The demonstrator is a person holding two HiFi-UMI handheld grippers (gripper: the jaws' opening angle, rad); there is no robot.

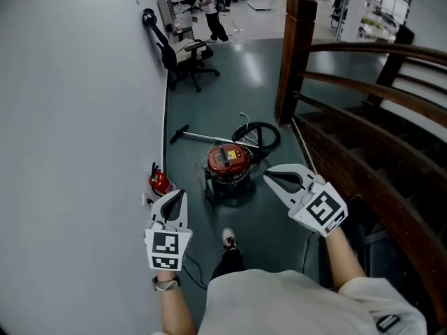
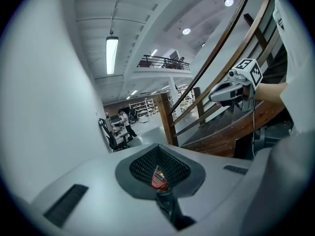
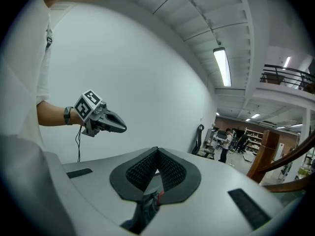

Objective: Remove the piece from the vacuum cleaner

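Standing over a red vacuum cleaner (image 1: pixel 227 160) on the floor ahead, well apart from left gripper (image 1: pixel 179 198) and right gripper (image 1: pixel 274 179), both jaws closed and empty. Tugging its wand (image 1: pixel 199 137) could drag the canister or snag the looped hose (image 1: pixel 264 132).

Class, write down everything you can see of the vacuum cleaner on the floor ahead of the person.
The vacuum cleaner is a canister type, standing upright on the dark floor between the white wall and the wooden staircase. It has a red lid with a dark panel, over a greyish drum on a dark base. A black hose loops behind it, and a metal tube with a dark end lies flat towards the wall. Only the floor touches it.
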